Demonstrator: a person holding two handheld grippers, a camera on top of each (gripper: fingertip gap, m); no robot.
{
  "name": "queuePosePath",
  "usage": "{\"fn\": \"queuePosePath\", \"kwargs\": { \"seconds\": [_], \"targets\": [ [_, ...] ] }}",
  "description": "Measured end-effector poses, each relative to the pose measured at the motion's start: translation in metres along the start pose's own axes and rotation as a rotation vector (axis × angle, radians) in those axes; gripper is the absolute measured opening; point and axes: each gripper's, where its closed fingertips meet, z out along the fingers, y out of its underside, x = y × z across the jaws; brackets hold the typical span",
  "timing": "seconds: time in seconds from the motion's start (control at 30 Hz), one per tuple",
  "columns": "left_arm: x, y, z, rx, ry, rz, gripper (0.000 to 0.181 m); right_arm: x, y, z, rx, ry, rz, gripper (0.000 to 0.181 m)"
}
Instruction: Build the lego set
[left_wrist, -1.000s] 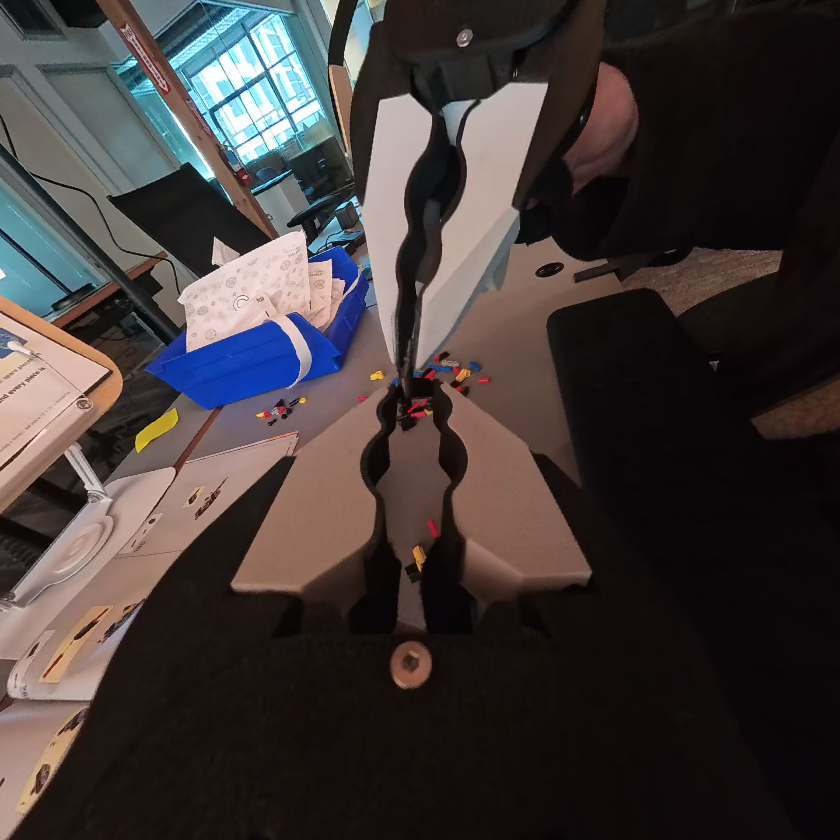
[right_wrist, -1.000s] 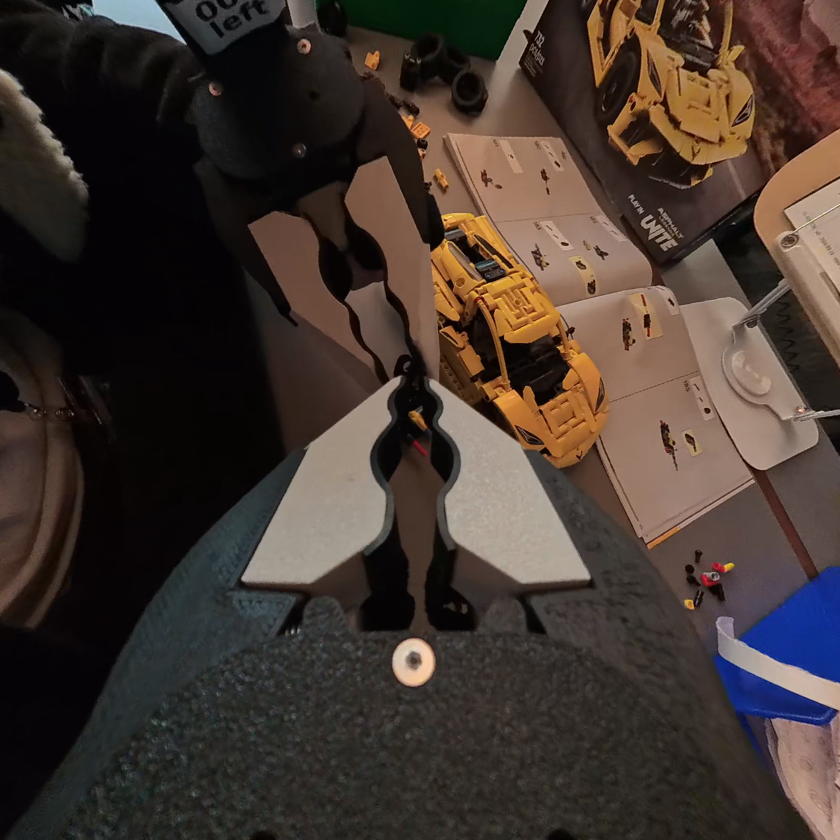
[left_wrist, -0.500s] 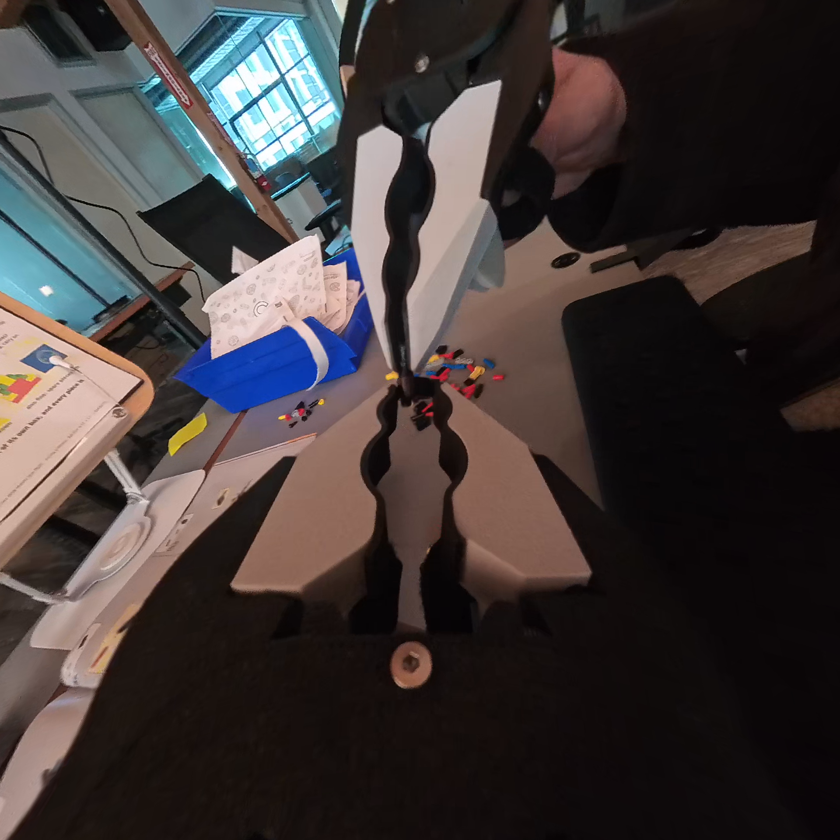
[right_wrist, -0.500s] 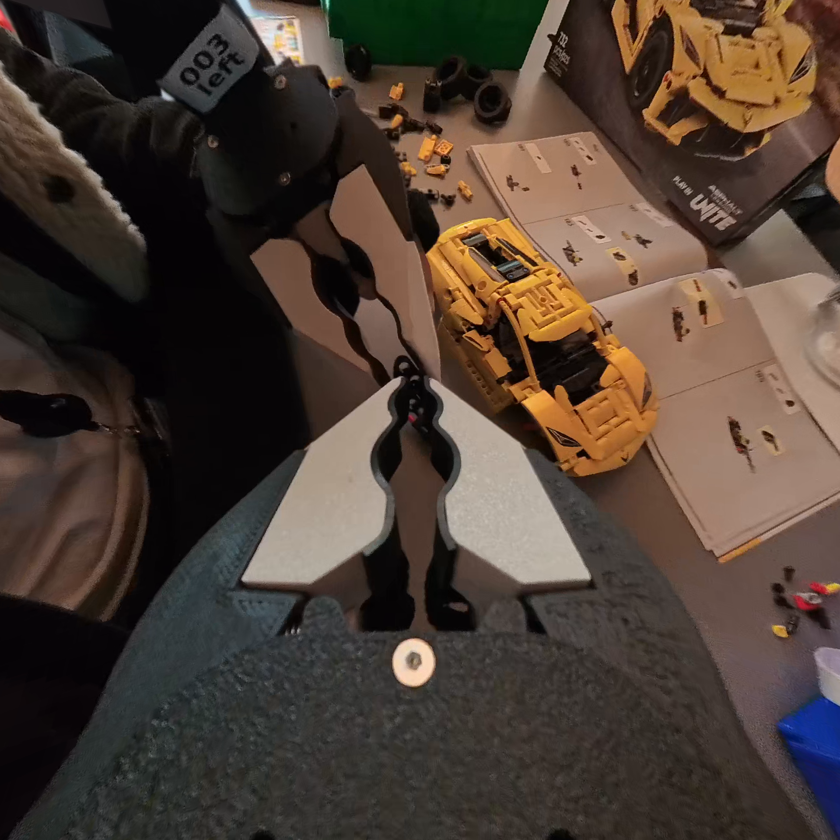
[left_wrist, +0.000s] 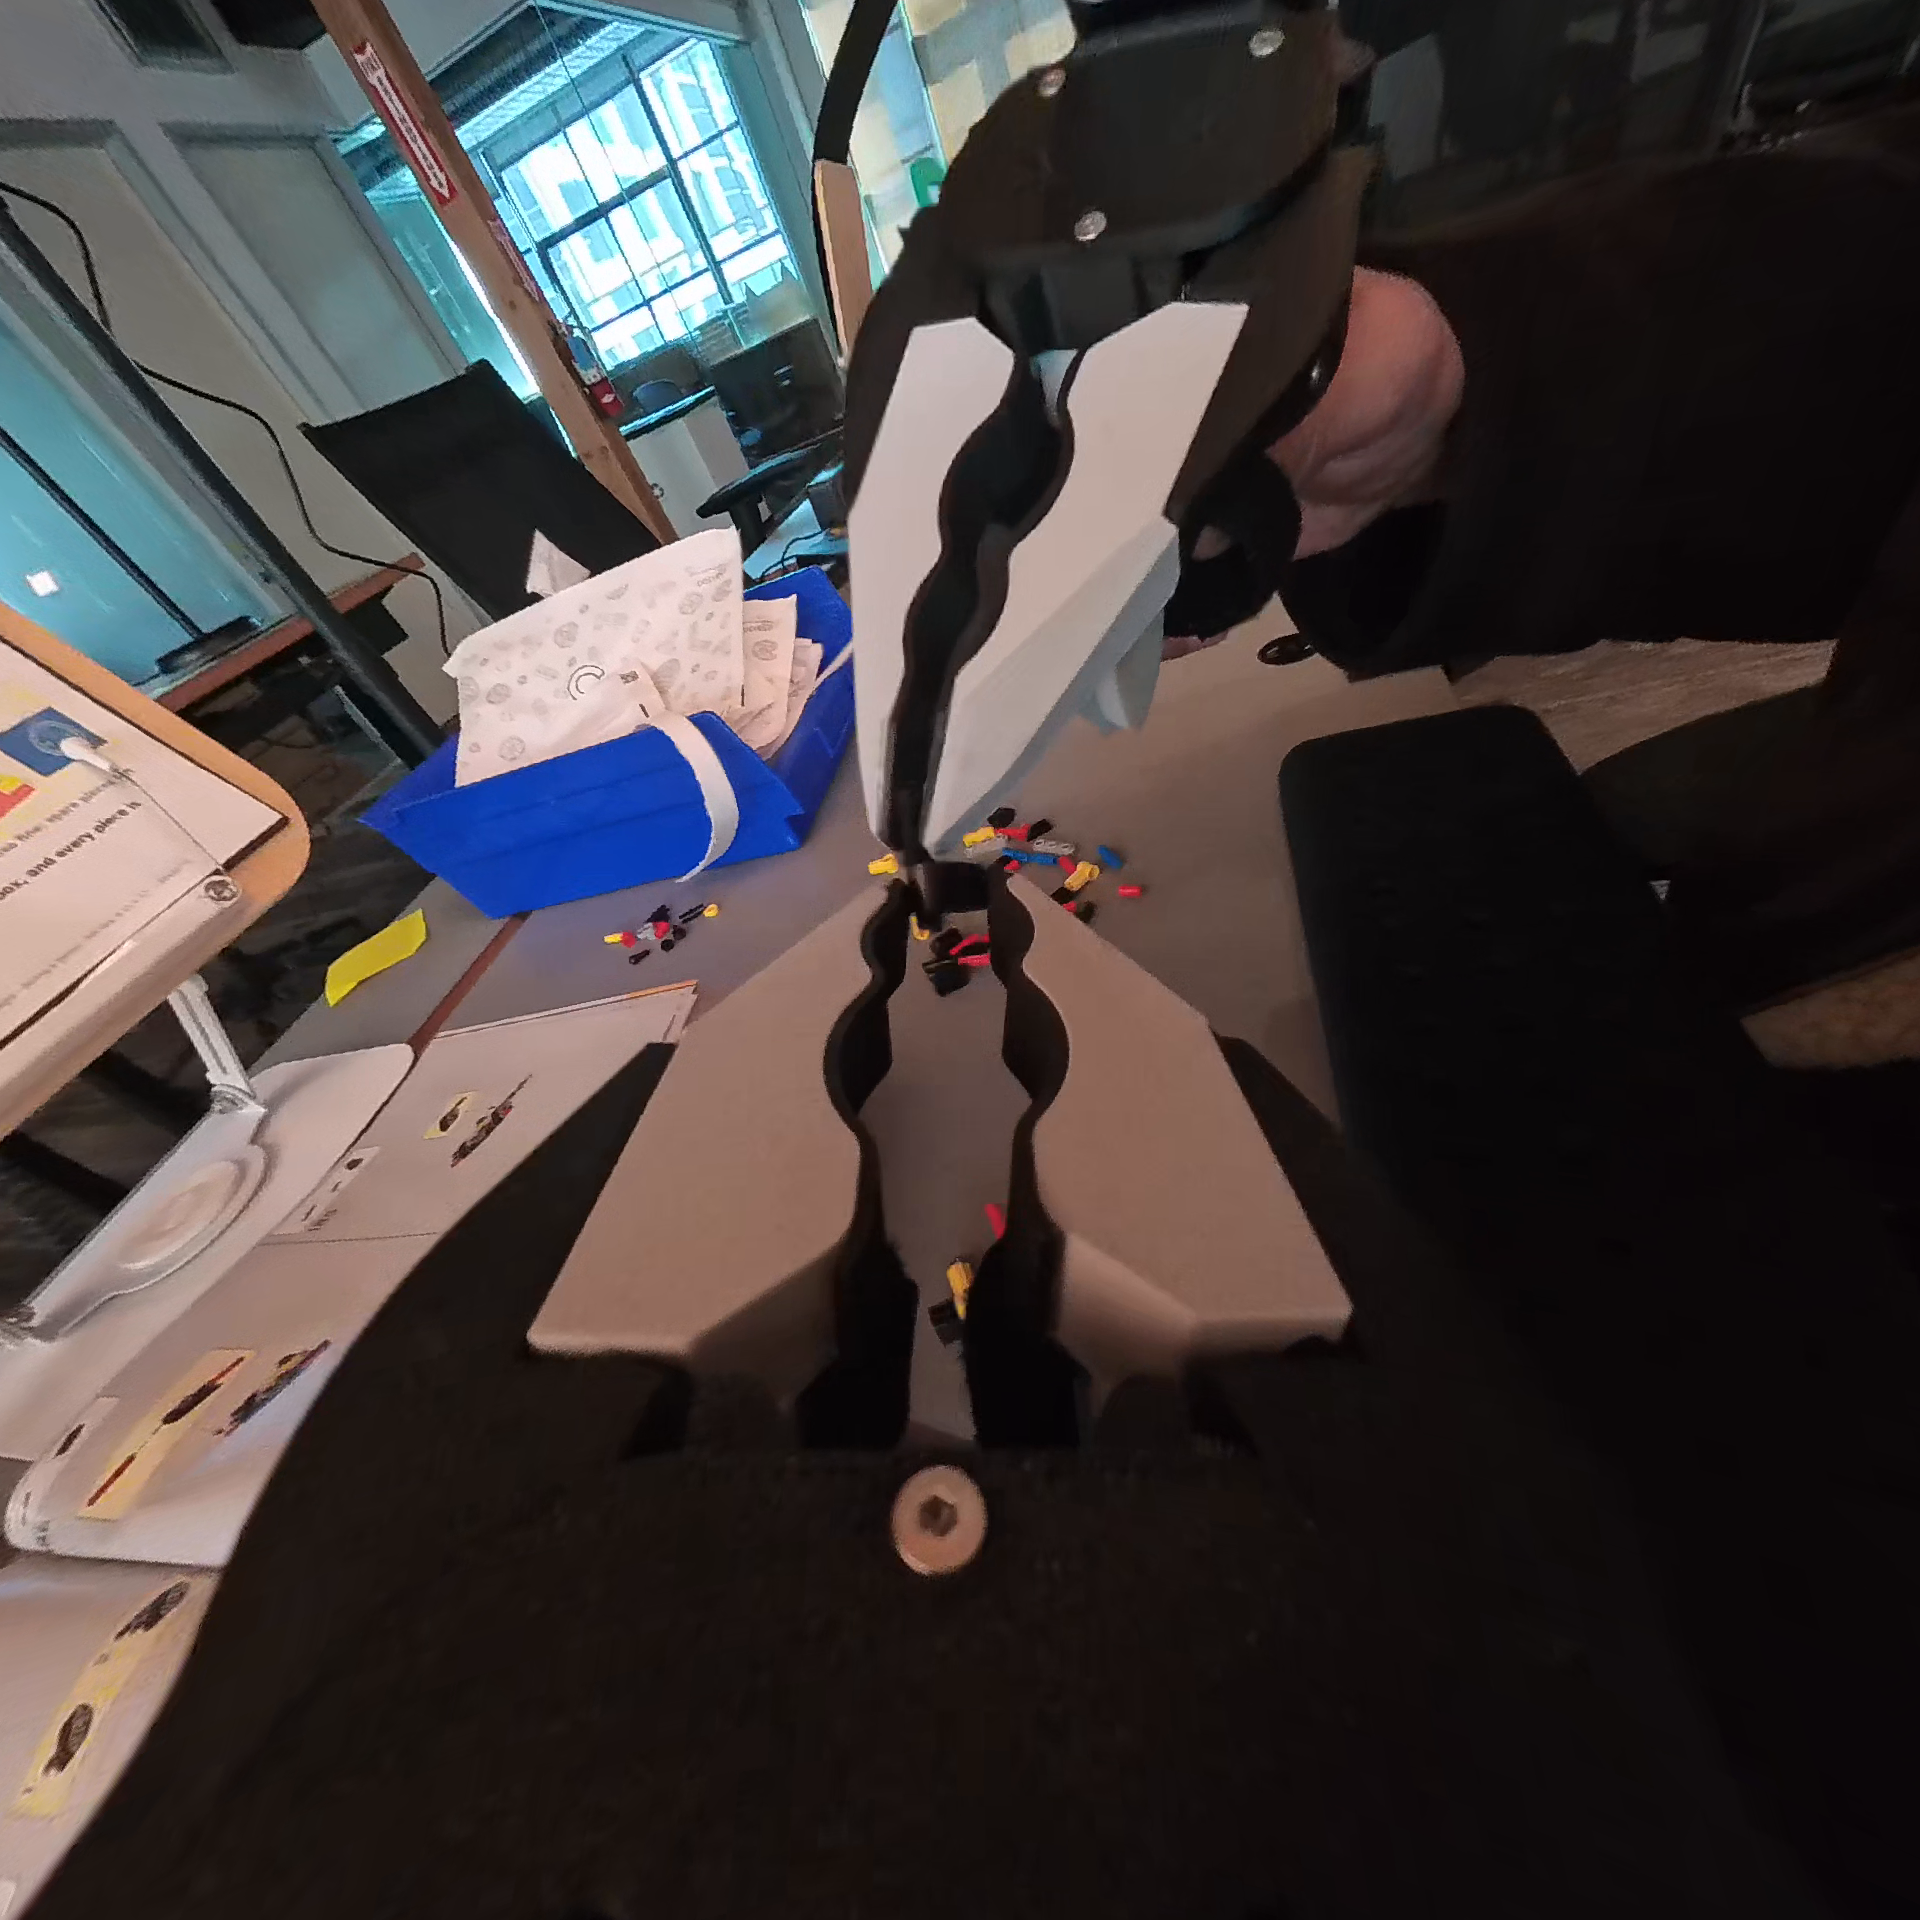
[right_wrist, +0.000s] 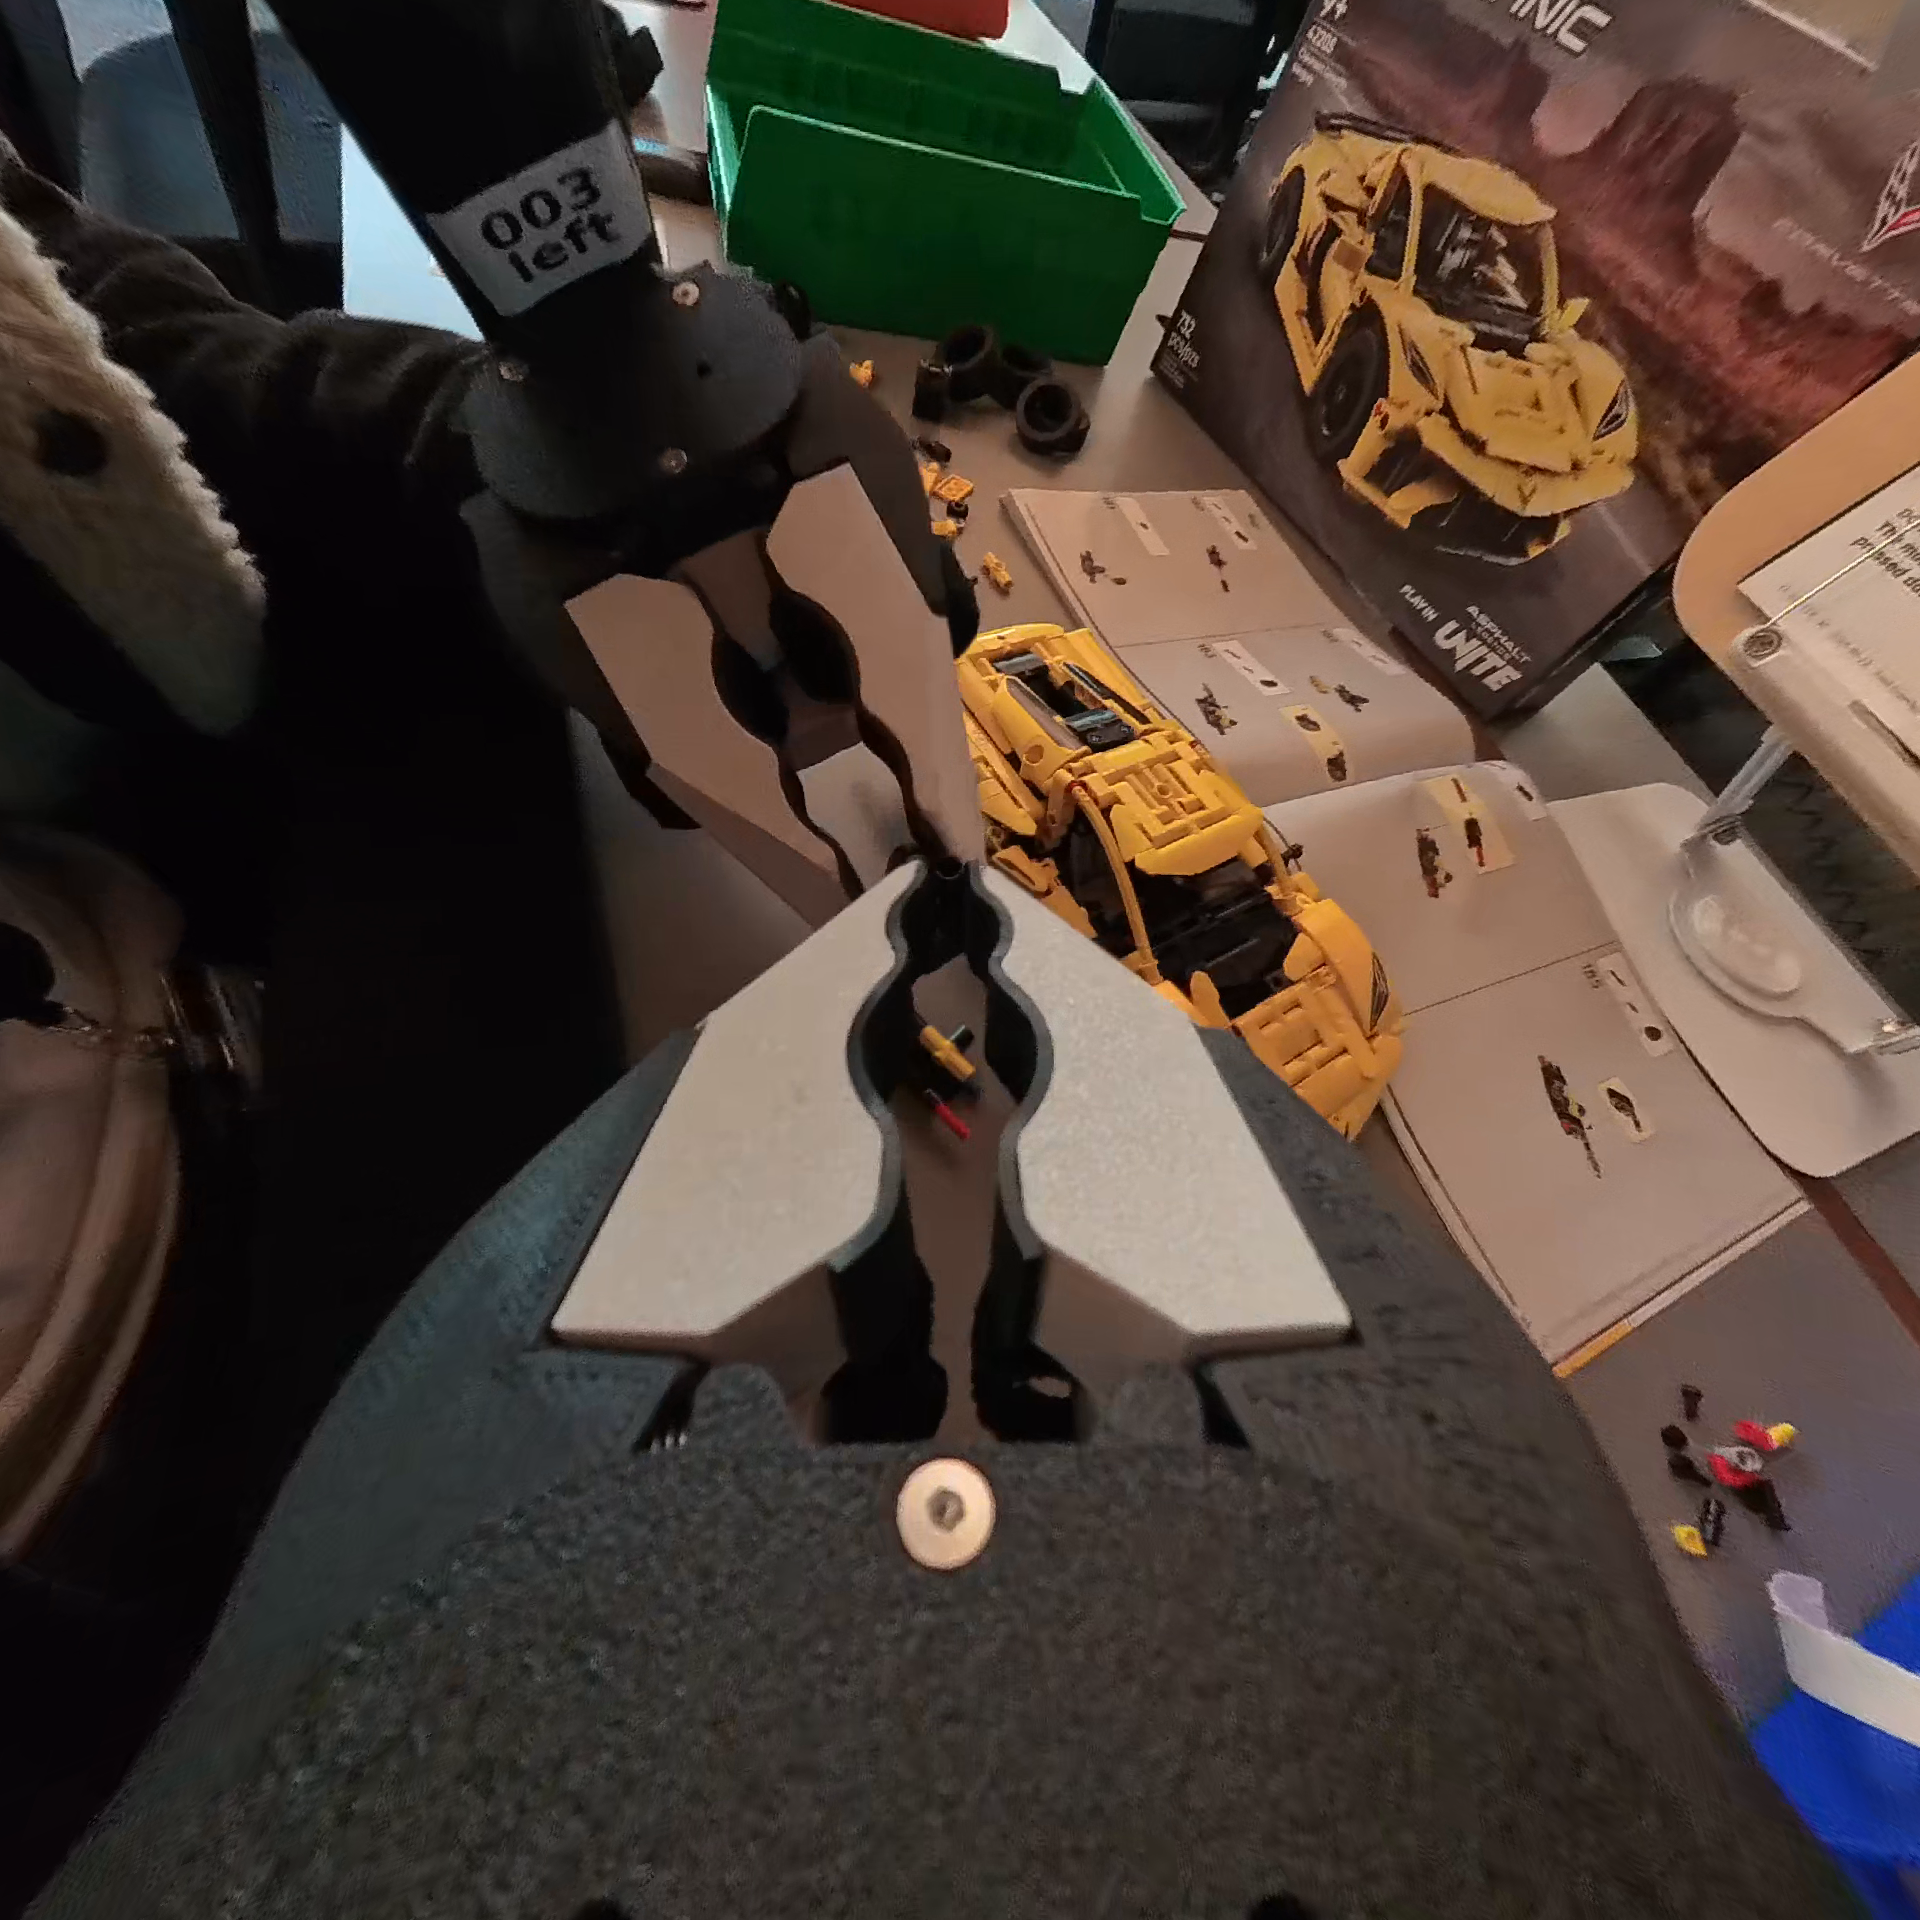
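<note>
Both tongs meet tip to tip above the grey counter (left_wrist: 1226, 727). Left tongs (left_wrist: 940, 904): grey wedge fingers with a narrow gap at the tips, and a small black lego piece (left_wrist: 951, 888) sits right there. Right tongs (right_wrist: 951, 878) come in from the opposite side, fingers nearly together, tips pinched on the same small black piece (grip split between the two not resolvable, too small and dark).

Partly built yellow lego sports car (right_wrist: 1164, 831) sits on the counter just beyond the tips, beside the open instruction booklet (right_wrist: 1475, 935). Set's box with the yellow car picture (right_wrist: 1507, 312) stands behind the booklet. Green plastic bin (right_wrist: 935, 177) at the far end, black lego tyres (right_wrist: 1008, 395) in front of it.

Loose red, blue, yellow and black lego pins (left_wrist: 1049, 862) scattered on the counter under the tips. Blue plastic bin (left_wrist: 603, 810) stuffed with white printed paper bags (left_wrist: 613, 665) sits further out, with a smaller pile of pins (left_wrist: 660, 930) in front of it.
</note>
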Motion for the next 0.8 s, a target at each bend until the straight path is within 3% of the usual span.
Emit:
{"fn": "queuePosePath", "kwargs": {
  "seconds": [0.33, 0.43, 0.67, 0.8],
  "targets": [
    [-0.003, 0.002, -0.001, -0.011, -0.010, -0.003, 0.014, 0.002, 0.013, -0.001, -0.066, 0.034, -0.022, 0.004],
    [-0.004, -0.004, -0.004, 0.030, -0.011, -0.012, 0.014, 0.002, 0.004, -0.003, -0.039, 0.035, 0.014, 0.004],
    [0.004, -0.028, -0.019, 0.206, 0.234, -0.366, 0.015, -0.012, -0.024, -0.016, 0.019, -0.073, -0.023, 0.004],
    [0.006, -0.042, -0.030, 0.289, 0.301, -0.403, 0.015, -0.020, -0.038, -0.022, 0.047, -0.179, 0.026, 0.004]
  ]
}}
